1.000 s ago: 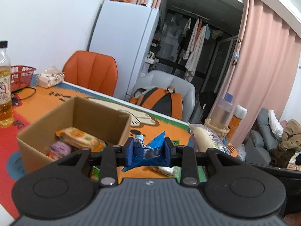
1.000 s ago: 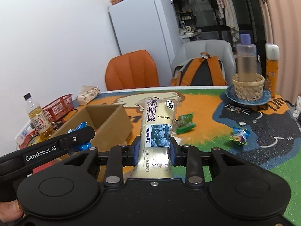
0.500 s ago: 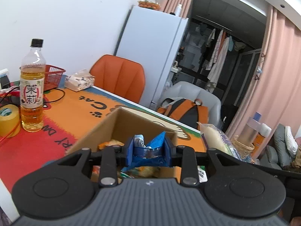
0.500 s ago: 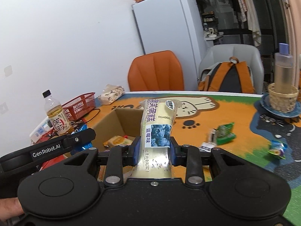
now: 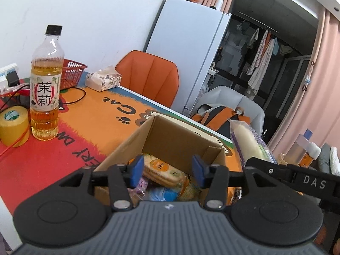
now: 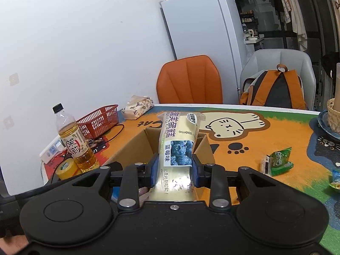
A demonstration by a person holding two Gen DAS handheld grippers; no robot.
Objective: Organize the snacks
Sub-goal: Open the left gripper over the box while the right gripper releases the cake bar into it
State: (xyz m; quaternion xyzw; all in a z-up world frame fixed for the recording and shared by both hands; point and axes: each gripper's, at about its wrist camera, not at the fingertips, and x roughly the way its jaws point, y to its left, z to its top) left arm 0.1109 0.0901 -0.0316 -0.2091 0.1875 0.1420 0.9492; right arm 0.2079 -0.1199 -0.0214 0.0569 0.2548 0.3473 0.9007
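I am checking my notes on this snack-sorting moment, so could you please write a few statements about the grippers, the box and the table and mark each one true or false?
1. The left gripper has nothing between its fingers. True; its jaws have just been opening above the cardboard box.
2. The right gripper is empty. False; it is shut on the blueberry cake packet.
3. The cardboard box is empty. False; snack packets lie inside.
4. A green snack packet lies on the table mat. True.
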